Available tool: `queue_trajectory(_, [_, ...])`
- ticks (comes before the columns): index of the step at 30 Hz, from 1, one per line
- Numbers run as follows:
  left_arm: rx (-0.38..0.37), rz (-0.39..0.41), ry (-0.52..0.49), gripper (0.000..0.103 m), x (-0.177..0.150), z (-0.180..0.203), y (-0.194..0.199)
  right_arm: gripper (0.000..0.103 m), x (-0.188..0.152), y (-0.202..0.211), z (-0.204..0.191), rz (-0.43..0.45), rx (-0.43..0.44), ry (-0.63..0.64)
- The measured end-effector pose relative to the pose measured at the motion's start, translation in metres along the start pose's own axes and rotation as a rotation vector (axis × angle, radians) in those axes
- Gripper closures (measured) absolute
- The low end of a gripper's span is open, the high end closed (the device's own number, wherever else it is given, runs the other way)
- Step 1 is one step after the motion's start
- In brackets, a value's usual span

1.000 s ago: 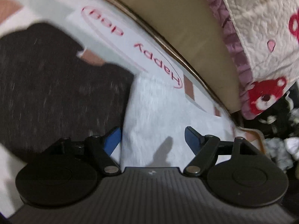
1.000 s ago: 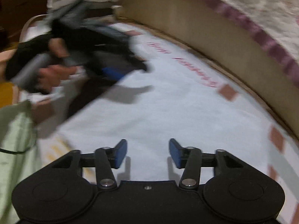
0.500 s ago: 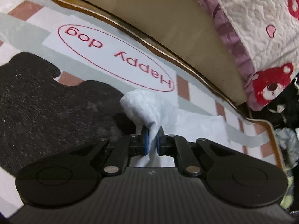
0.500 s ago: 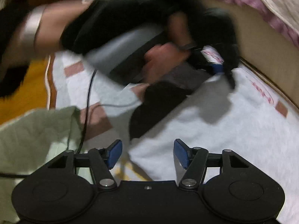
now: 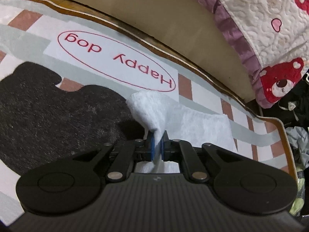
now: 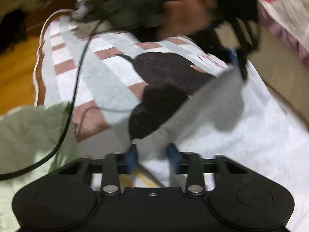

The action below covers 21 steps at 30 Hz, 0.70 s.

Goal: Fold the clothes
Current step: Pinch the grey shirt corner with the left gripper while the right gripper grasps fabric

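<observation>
A white cloth (image 5: 185, 118) lies on a patterned mat (image 5: 34, 38) with a black dog shape (image 5: 48, 106) and the words "Happy dog". My left gripper (image 5: 156, 147) is shut on a bunched edge of the white cloth and lifts it a little. In the right wrist view the same cloth (image 6: 260, 131) spreads to the right, and the left gripper (image 6: 234, 61) holds its far corner up. My right gripper (image 6: 152, 158) is open, its blue pads astride the cloth's near edge; the view is blurred.
A bed base (image 5: 154, 15) with a quilted cover (image 5: 260, 19) borders the mat at the back. A pale green garment (image 6: 29, 131) and a black cable (image 6: 75, 89) lie at the left. More clothes (image 5: 297, 135) lie off the mat at the right.
My left gripper shut on the white cloth's edge and holds it raised. My right gripper moved left to the cloth's near edge, and its jaws have narrowed.
</observation>
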State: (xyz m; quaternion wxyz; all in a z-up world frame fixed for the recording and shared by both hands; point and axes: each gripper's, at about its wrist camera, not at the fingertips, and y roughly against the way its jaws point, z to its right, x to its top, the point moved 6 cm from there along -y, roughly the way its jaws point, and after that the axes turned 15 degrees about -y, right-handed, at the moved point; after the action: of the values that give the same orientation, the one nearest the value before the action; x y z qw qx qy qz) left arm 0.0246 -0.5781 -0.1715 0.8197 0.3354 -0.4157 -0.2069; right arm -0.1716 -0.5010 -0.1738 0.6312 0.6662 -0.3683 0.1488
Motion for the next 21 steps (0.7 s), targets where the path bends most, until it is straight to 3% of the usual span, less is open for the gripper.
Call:
queue_trajectory(4, [0.005, 0.004, -0.042, 0.098, 0.005, 0.007, 0.002, 0.093, 0.010, 0.027, 0.022, 0.032, 0.080, -0.167])
queue_trajectory(9, [0.016, 0.004, -0.101, 0.098, 0.017, 0.032, 0.013, 0.094, 0.020, 0.074, 0.054, 0.135, 0.152, -0.361])
queue_trajectory(15, [0.045, 0.006, -0.258, 0.098, 0.031, 0.081, 0.019, 0.093, 0.020, 0.121, 0.106, 0.220, 0.066, -0.503])
queue_trajectory(21, [0.012, 0.005, -0.299, 0.098, 0.035, 0.113, 0.013, 0.094, 0.014, 0.139, 0.141, 0.251, -0.022, -0.555])
